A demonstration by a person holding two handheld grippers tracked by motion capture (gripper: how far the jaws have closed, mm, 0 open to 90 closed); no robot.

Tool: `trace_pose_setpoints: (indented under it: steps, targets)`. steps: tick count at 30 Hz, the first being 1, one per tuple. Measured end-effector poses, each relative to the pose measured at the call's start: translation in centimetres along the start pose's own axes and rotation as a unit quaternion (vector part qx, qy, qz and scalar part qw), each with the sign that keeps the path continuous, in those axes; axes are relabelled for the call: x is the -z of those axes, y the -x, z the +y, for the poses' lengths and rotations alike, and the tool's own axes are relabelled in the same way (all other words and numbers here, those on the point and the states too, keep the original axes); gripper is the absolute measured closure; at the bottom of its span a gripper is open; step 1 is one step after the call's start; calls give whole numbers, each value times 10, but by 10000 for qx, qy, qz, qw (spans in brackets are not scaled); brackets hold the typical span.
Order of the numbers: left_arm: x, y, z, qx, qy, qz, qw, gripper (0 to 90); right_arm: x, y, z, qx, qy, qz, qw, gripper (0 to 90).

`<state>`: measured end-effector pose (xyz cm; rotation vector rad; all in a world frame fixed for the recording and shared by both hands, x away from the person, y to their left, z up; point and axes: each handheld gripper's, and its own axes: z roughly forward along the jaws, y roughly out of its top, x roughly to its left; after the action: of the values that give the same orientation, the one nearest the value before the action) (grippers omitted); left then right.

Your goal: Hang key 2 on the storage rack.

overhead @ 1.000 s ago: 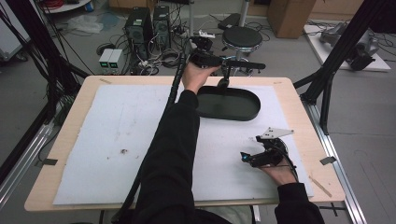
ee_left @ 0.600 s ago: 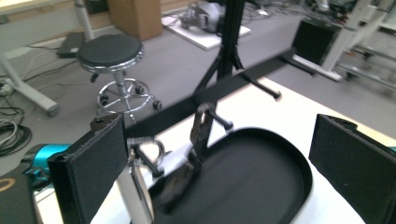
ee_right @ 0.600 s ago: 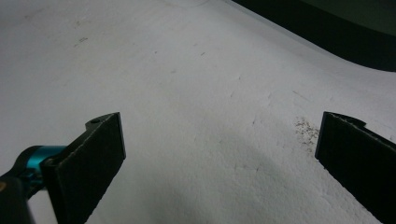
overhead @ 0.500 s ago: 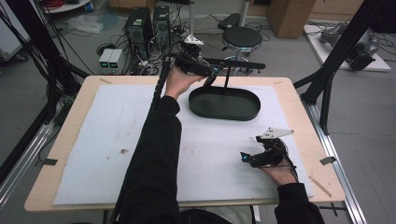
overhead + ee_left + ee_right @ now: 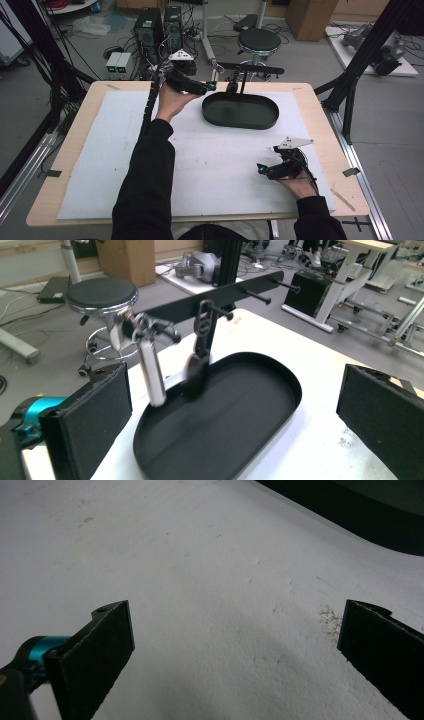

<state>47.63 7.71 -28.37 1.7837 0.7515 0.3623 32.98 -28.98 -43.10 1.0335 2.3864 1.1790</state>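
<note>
High view | left gripper (image 5: 212, 86) fingers just opened, empty | beside tray (image 5: 267, 120)

Overhead and left views share the tray (image 5: 240, 111).

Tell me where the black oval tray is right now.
In the high view the black oval tray lies on the white mat at the table's far edge, right of the left gripper, under a hanging rack.

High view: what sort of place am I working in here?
Most likely a robotics lab or workshop. Dark desktop computer towers stand among loose cables on the grey floor, a black round stool waits behind the wooden table, and black metal frame struts surround it.
</note>
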Motion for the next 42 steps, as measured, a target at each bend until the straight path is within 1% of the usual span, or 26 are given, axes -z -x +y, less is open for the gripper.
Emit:
trace_pose_setpoints:
  steps: [1, 3, 4, 7, 10, 14, 18, 20, 22, 24, 26, 30, 32, 35, 37, 39, 42]
  targets:
    - [3, 0, -2, 4, 16, -14, 10000, 17, 0, 0, 0, -19, -12, 5, 10000, 8]
    - [8, 0, -7, -26, 1, 23, 10000, 17, 0, 0, 0, -6, -19, 16, 10000, 8]
    - [11, 0, -10, -57, -40, 24, 10000, 17, 0, 0, 0, -1, -20, 13, 10000, 9]
    - [19, 0, -18, -43, -140, 17, 9999, 17, 0, -1, 0, 11, -20, 2, 10000, 8]
    - [26, 1, -27, -111, -230, 96, 9996, 17, -1, -1, 0, 16, -21, -1, 10000, 9]
    - [34, 1, -38, -69, -318, 50, 9995, 17, -2, -2, 1, 27, -40, 23, 10000, 9]
    - [40, 0, -46, -61, -413, 84, 9991, 17, -2, -3, 1, 44, -44, 9, 10000, 8]
    - [42, 0, -49, -131, -481, 131, 9987, 17, -2, -3, 1, 42, -45, 7, 10000, 8]
    - [44, 0, -52, -79, -499, 33, 9987, 17, -2, -3, 1, 42, -43, 2, 10000, 9]
    - [46, -1, -53, -79, -529, -49, 9986, 17, -2, -3, 1, 43, -36, -5, 10000, 9]
    - [50, -2, -55, -93, -491, -167, 9986, 17, -2, -3, 1, 38, -36, -15, 10000, 9]
    - [58, -4, -62, -179, -476, -240, 9984, 17, -2, -4, 1, 43, -53, -39, 10000, 9]
    - [63, -6, -68, -221, -552, -203, 9980, 17, -2, -4, 1, 54, -42, -38, 10000, 8]
    - [72, -11, -81, -100, -631, -198, 9978, 17, -1, -4, 1, 36, -47, -29, 10000, 9]
    - [81, -16, -91, 26, -610, -159, 9980, 17, -1, -4, 0, 14, -58, -41, 10000, 9]
    - [91, -21, -101, 170, -533, -95, 9984, 17, -2, -4, 0, 54, -72, -57, 9999, 8]
    - [106, -26, -115, 297, -518, 6, 9982, 17, -2, -5, 1, 40, -83, -54, 9999, 9]
